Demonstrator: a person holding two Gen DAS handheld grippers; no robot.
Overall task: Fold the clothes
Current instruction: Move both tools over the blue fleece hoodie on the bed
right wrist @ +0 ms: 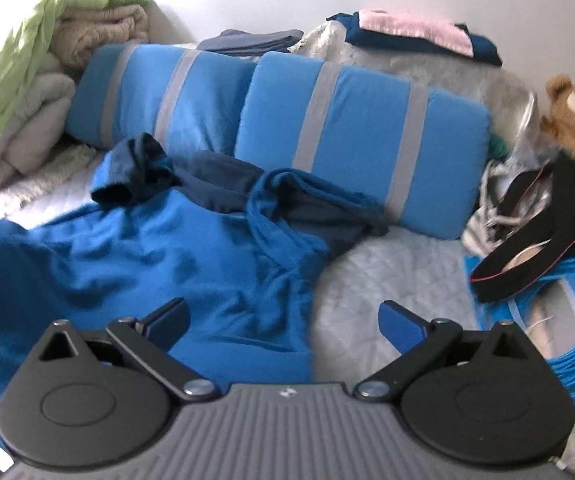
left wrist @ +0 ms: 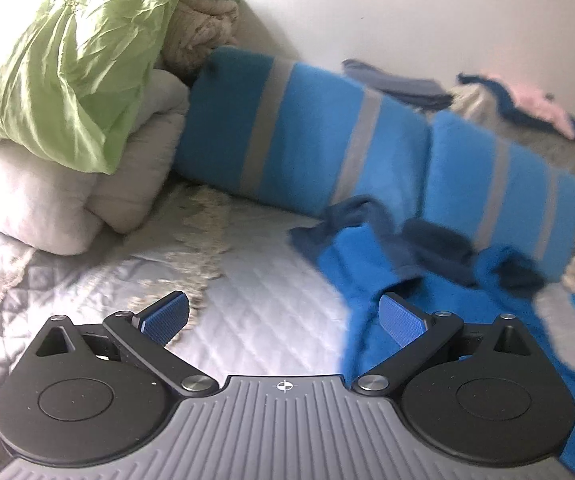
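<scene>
Both tongs stand wide apart and hold nothing. I read the left gripper [left wrist: 283,318] as hovering over the pale quilted bedspread [left wrist: 271,320], with its right pad [left wrist: 401,318] at the edge of the blue garment [left wrist: 427,280]. Whether that pad touches the cloth I cannot tell. The right gripper [right wrist: 283,322] hangs over the near edge of the same blue garment [right wrist: 147,256], its left pad above the cloth and its right pad above bare bedspread [right wrist: 387,264].

The garment lies crumpled on the bed, spread toward me, with darker blue parts bunched at its far end against two blue pillows with grey stripes [right wrist: 287,112]. It is not flattened, and no fold is visible in it.

Step in hand, as I judge it: approach for the first grasp, before any fold is made.

Next move calls for:
1. Lowering each gripper onto a separate edge of the garment.
2. Closing on one layer of cloth only, not on the bedspread beneath.
3. Pulling the cloth flat and clear of the pillows.

Farther out, a stack of folded blankets under a green cloth [left wrist: 67,60] stands on the left. Folded clothes [right wrist: 415,34] rest behind the pillows. A stuffed bear [right wrist: 571,112] and dark straps [right wrist: 547,232] lie on the right, well apart from the work.
</scene>
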